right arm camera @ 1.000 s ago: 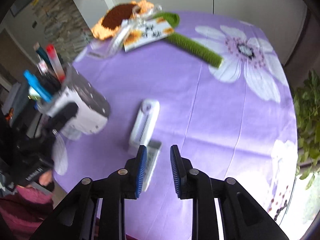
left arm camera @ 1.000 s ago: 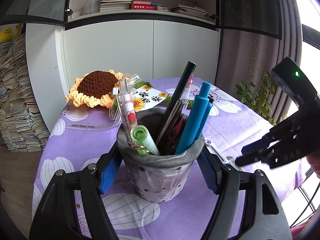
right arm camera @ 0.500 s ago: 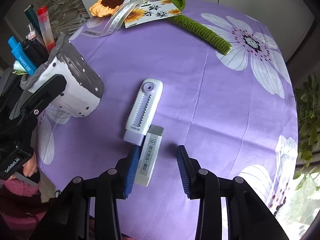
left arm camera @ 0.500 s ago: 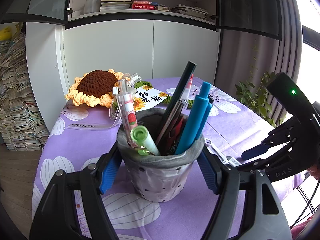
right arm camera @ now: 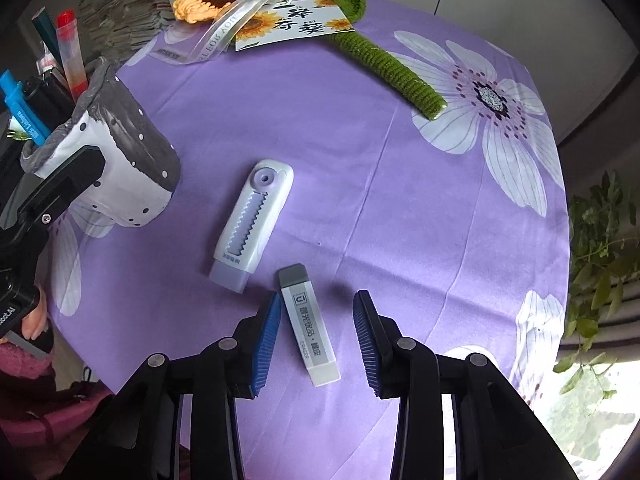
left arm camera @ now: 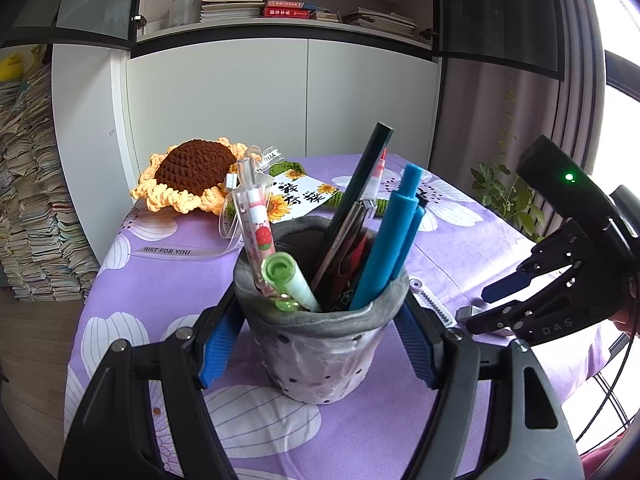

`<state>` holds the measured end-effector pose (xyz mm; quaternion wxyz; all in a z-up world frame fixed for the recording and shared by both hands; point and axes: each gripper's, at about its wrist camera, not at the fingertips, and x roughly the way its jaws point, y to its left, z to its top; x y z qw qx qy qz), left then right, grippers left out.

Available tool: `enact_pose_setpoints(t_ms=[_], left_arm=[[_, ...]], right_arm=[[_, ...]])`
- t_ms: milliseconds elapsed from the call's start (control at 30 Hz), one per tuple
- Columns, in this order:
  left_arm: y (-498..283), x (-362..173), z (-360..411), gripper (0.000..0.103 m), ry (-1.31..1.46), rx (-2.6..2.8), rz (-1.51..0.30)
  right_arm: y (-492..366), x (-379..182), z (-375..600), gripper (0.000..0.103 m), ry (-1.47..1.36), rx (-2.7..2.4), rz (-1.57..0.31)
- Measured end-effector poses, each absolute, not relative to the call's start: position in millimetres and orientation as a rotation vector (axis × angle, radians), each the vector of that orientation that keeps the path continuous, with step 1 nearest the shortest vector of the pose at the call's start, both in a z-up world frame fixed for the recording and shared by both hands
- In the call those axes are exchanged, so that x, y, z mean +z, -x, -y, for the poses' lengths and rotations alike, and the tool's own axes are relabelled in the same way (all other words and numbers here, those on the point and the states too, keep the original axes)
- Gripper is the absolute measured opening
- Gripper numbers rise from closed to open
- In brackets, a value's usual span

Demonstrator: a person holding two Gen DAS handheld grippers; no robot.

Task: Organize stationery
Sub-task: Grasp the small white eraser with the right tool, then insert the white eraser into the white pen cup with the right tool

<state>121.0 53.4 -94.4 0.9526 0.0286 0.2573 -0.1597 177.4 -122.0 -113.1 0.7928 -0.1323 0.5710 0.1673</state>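
Round counter (right arm camera: 320, 128) w/ a purple cloth printed in big white flowers carries everything; white cupboard doors and a bookshelf stand behind it in the left wrist view.

Crocheted sunflower (left arm camera: 192, 174), brown centre w/ orange-yellow petals, lies at the far edge, its green knitted stem (right arm camera: 384, 62) running diagonally across the cloth, w/ a clear ribbon and a white sunflower-print card (right arm camera: 292, 24) over it.

Grey-and-white dotted fabric pen pot (left arm camera: 320, 332) stands upright near the front-left of the counter, packed w/ pens: two teal-blue pens (left arm camera: 394, 240), a dark green pencil-like stick, a clear pen w/ strawberry print, a light green capped marker. Left hand-held gripper (left arm camera: 320, 350) is clamped on the pot, blue pads pressing both sides of its wall.

Pale lilac-and-white plastic retractable eraser case w/ a saw-tooth slider (right arm camera: 252, 226) lies flat on the cloth, just right of the pot, apart from it.

White block eraser in a printed paper sleeve w/ a grey end (right arm camera: 308, 326) lies flat just beside the case's lower end, not touching it as far as can be seen.

Right hand-held gripper (right arm camera: 316, 344) points steeply down over the eraser w/ jaws apart; eraser sits between the blue pads, nearer the left one, neither pad pressing on it.

A person's dark red sleeve (right arm camera: 48, 408) shows at lower left of the right wrist view.
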Motion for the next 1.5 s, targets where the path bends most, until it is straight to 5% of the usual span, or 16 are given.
enact_pose_setpoints(t_ms=[300,400,600,1133,1500], left_arm=[[-121,-95,-53,0.072,-0.058,-0.326,-0.520],[-121,-95,-53,0.072,-0.058,-0.325,-0.520],[-121,-95,-53,0.072,-0.057,-0.325,-0.520],[-121,-95,-53,0.072,-0.059,-0.322,-0.521],[-120,-95,-56,0.072,-0.054,-0.331,-0.519]], right_arm=[[-183,-116,116,0.038,0.302,0.378,-1.236],[-179,-114,113,0.018,0.315,0.403,-1.241],[-171,-96,114,0.017,0.288,0.413,-1.174],[-128,48,96,0.017,0.044,0.682,-0.638],[-154,41,45,0.017,0.093,0.793,-0.661]])
